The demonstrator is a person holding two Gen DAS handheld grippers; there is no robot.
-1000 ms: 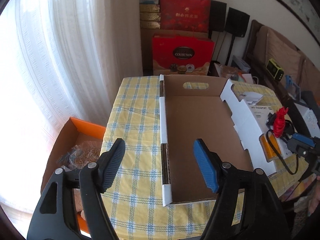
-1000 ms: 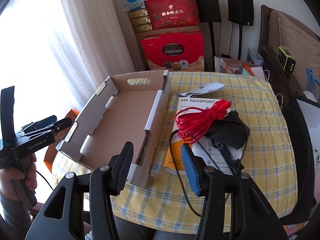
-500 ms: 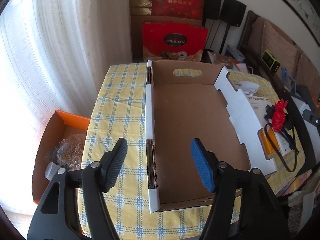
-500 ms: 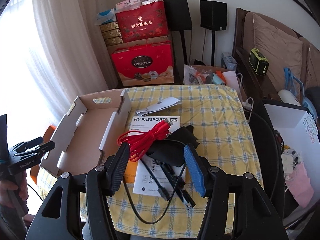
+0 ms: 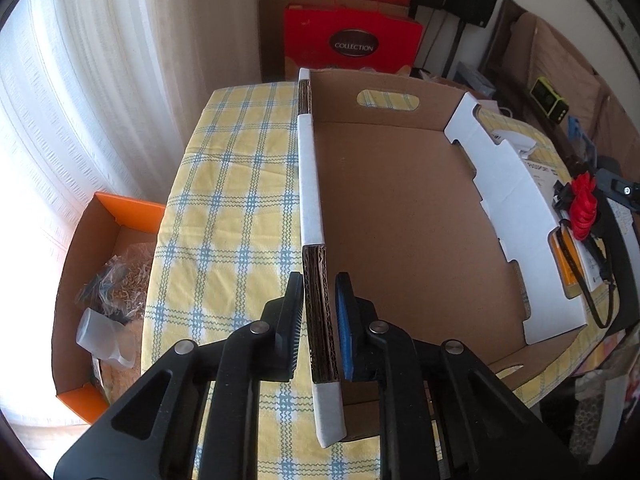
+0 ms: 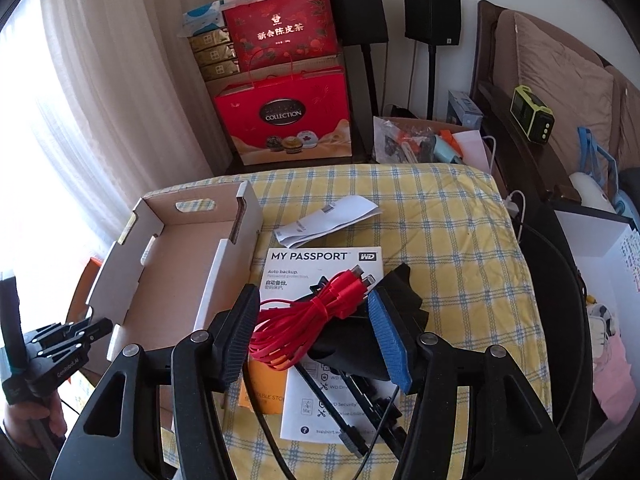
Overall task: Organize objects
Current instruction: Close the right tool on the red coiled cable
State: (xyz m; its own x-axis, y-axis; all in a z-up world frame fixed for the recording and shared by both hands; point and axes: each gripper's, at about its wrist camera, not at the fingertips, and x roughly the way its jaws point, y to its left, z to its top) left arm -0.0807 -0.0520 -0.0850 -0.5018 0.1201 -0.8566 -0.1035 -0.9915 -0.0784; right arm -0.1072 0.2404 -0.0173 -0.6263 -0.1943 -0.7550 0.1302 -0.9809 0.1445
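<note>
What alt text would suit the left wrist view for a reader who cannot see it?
The left gripper has its fingers shut on the near side wall of an empty cardboard tray, which sits on a yellow checked tablecloth. An orange box stands on the floor beside the table.

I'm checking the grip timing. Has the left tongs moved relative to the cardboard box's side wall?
Yes. The left tongs came down onto the cardboard box side wall, now clamping it.

Your left gripper (image 5: 318, 322) and right gripper (image 6: 316, 338): black frames, silver pivot screws; ribbed pads, black at nine o'clock, blue at three. White lettering marks the left's body.
</note>
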